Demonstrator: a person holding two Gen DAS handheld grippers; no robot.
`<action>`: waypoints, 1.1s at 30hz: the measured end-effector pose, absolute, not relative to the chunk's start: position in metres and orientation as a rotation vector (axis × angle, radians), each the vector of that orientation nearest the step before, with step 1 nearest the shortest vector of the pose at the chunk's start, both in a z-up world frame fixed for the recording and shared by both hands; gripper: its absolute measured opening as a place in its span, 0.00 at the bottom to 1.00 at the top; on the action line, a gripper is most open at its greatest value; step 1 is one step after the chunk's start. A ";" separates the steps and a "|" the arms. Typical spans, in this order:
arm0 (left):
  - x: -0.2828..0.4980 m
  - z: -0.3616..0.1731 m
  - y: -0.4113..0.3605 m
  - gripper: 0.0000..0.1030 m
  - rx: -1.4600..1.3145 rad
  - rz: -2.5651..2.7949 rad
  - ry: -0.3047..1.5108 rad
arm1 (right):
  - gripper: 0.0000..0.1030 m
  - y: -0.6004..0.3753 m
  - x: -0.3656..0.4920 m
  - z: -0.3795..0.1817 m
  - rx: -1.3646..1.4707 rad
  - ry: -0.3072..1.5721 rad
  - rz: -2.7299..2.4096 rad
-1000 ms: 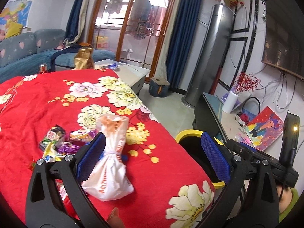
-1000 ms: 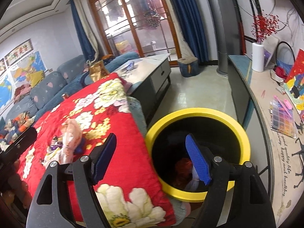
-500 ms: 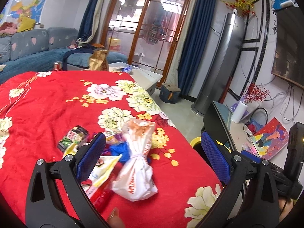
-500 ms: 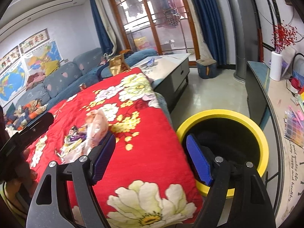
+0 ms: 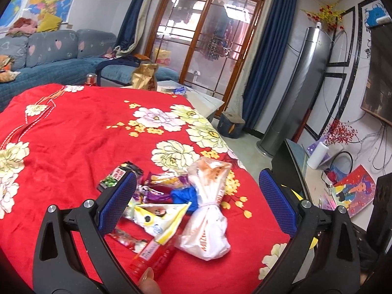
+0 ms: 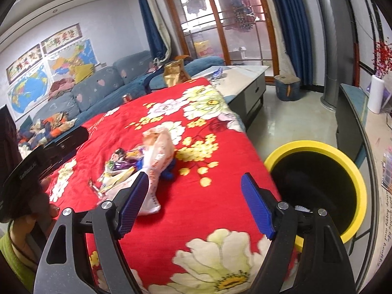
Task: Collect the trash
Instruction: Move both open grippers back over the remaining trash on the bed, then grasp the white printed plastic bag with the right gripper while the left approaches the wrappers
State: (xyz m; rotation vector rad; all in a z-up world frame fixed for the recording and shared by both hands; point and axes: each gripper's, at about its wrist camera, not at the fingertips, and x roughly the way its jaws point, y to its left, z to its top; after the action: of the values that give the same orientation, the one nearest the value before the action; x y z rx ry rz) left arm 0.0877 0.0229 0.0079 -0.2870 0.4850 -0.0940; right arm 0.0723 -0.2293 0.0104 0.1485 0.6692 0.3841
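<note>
A pile of trash lies on the red flowered cloth [image 5: 73, 132]: a tied white and orange plastic bag [image 5: 208, 208], a yellow and white wrapper [image 5: 159, 218], a crumpled blue scrap [image 5: 183, 196], purple candy wrappers [image 5: 159, 188] and a red tube [image 5: 152, 254]. My left gripper [image 5: 196, 208] is open and empty, just above the pile. My right gripper [image 6: 196, 203] is open and empty over the cloth, right of the bag [image 6: 156, 161]. The black bin with a yellow rim [image 6: 316, 147] stands on the floor to the right.
A grey coffee table [image 6: 245, 78] with a gold bag [image 6: 174, 73] stands behind the cloth. A blue sofa [image 5: 49, 56] is at the left. A low TV bench [image 6: 352, 112] with a white vase [image 6: 376, 93] is at the right. A blue stool [image 6: 286, 87] sits on the floor.
My left gripper has pulled back to the left, so more of the trash pile shows between its fingers. My right gripper has swung left from over the bin to over the cloth.
</note>
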 end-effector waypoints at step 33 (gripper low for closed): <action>0.110 -0.044 0.109 0.57 -0.355 -0.113 0.684 | 0.73 -0.137 0.091 -0.028 0.043 0.790 0.496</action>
State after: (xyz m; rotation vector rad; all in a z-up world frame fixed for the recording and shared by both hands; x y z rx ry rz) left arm 0.1096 0.1085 -0.0442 -0.3548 0.6841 -0.1128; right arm 0.0914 -0.1366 -0.0284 0.0426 0.7895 0.4956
